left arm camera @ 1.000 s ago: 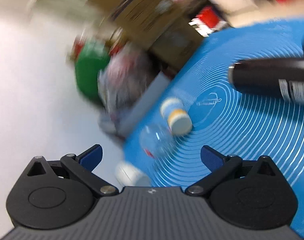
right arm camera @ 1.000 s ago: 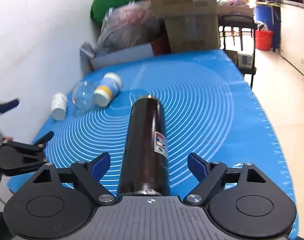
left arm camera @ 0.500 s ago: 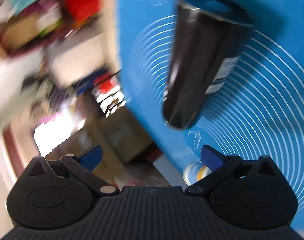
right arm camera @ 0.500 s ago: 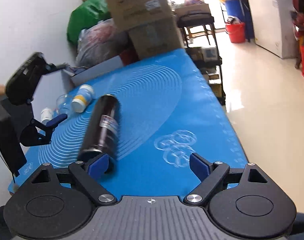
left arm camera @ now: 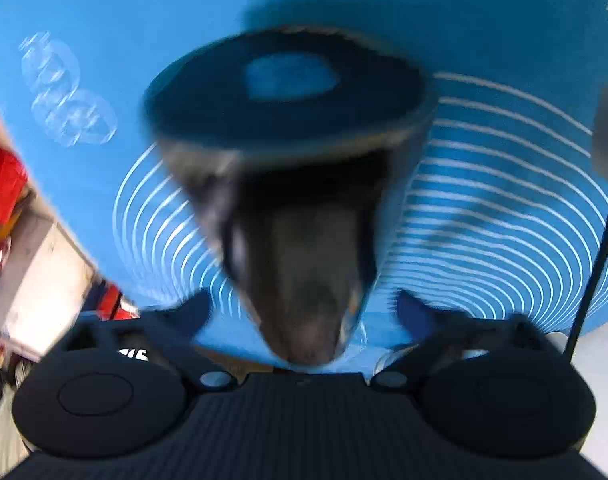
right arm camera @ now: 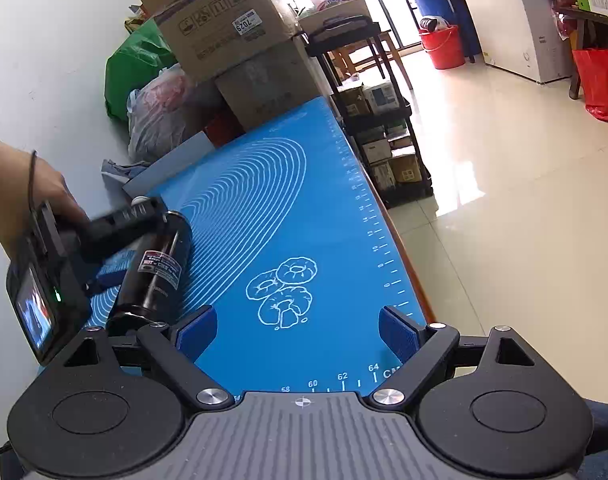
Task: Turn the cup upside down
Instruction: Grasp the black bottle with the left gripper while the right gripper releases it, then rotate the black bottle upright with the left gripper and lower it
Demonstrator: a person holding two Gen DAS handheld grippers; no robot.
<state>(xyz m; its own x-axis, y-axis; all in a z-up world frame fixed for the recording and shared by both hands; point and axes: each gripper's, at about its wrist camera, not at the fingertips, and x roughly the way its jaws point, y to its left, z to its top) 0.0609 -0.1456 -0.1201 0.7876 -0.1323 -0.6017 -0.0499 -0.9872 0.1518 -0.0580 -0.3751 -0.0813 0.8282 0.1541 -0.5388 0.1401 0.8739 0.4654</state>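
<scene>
The cup, a tall dark one, stands tilted on the blue mat of the bench, its wide end down on the mat. The left gripper has come over it, fingers spread on both sides of the narrow end, not yet clenched. The right gripper hangs released, well apart. The step seems to be setting the cup upside down; next it needs a steady upright placing.

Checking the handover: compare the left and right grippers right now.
The left gripper has the dark cup between its fingers; the right gripper frames only blue mat. The left gripper's view is blurred; the right gripper's is sharp. Both have jaws wide apart.
</scene>
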